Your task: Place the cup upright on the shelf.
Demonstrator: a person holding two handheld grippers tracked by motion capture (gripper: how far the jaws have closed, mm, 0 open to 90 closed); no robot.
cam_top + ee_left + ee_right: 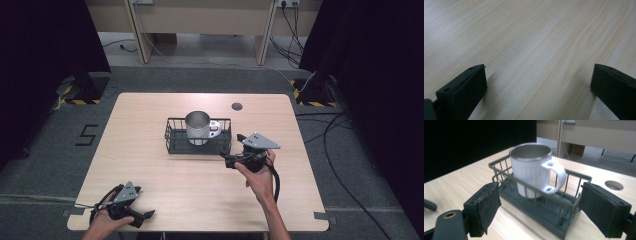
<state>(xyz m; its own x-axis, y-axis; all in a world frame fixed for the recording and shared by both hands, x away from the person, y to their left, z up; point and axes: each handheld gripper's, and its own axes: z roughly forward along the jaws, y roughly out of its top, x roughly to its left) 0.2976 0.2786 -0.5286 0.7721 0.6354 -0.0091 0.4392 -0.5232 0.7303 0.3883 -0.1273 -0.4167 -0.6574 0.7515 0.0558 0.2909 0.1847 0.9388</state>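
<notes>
While the right hand-held gripper (pixel 540 205) gapes wide and empty, white mug (pixel 531 167) with steel lining, looped handle, upright in dark wire basket (pixel 564 220) on worktop (pixel 150 165)

I see a wooden table (pixel 150 165), round cable hole (pixel 237 106), black curtains (pixel 45 40), floor cables (pixel 345 150), grey carpet (pixel 45 165)
</notes>
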